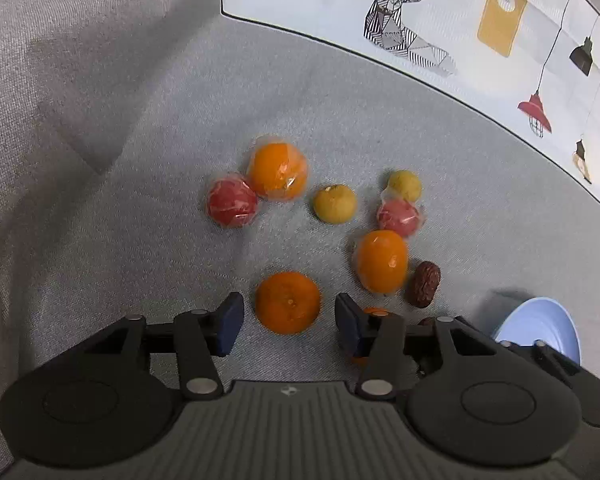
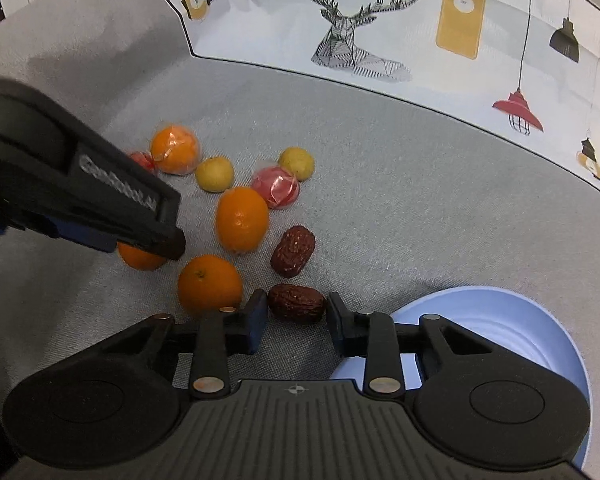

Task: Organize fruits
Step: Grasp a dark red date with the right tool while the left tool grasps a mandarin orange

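Fruits lie loose on a grey cloth. In the left wrist view my left gripper (image 1: 288, 312) stands open astride an orange (image 1: 288, 302), with a gap on each side. The right wrist view shows that gripper (image 2: 140, 216) from the side over the same orange (image 2: 140, 258). My right gripper (image 2: 297, 309) is shut on a dark brown date (image 2: 296, 302) that rests on the cloth, a pad at each end. A second date (image 2: 293, 251) and two oranges (image 2: 210, 284) (image 2: 242, 218) lie close by.
A light blue bowl (image 2: 480, 308) sits just right of the right gripper. Farther back lie a wrapped orange (image 1: 278, 170), two red wrapped fruits (image 1: 232, 200) (image 1: 399, 218) and two yellow fruits (image 1: 335, 203) (image 1: 405, 185). A printed wall panel (image 2: 380, 20) borders the far side.
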A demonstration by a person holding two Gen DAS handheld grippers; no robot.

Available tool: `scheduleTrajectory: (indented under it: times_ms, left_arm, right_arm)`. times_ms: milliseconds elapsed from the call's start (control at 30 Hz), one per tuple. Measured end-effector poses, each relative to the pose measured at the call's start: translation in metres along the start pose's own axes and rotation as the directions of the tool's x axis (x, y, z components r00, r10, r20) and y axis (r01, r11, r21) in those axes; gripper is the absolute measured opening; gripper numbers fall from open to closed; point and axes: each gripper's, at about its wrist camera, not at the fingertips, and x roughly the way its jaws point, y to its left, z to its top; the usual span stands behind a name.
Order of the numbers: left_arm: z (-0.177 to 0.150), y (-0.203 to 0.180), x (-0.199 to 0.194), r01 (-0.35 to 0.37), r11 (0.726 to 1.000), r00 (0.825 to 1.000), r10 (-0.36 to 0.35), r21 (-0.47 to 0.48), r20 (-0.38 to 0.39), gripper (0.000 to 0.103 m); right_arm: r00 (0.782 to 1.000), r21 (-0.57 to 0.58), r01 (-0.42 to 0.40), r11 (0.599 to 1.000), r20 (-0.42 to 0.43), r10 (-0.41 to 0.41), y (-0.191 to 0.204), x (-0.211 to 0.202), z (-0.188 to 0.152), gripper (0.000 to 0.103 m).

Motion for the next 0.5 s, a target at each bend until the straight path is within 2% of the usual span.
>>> scheduleTrajectory:
  times_ms: [133,267,400,500]
  left_arm:
    - [0.0,-0.003,0.001,-0.012,1.0,1.0,0.012,0.019,0.001,0.039]
    - [0.0,-0.001,-0.003,-0.001,1.0,1.0,0.0,0.013,0.022,0.038]
    - [-0.003,0.0,-0.014,0.022,1.0,0.997,-0.022,0.006,0.067,0.038]
    - [-0.006,-0.005,-0.025,0.028,0.999,0.993,-0.031,0.028,0.111,0.038]
  right_arm:
    - [0.999,0.007,-0.012,1.0,0.037,0.012,-0.002,-0.013,0.001,0.034]
    - [0.995,0.021,-0.041,0.999,0.095,0.039,-0.008,-0.046,0.006,0.034]
    - [0.982,0.017,-0.038,0.999,0.185,0.034,-0.018,-0.096,0.018,0.034]
    - [0.972,0.016,-0.028,0.999,0.234,0.024,-0.028,-0.132,0.015,0.034]
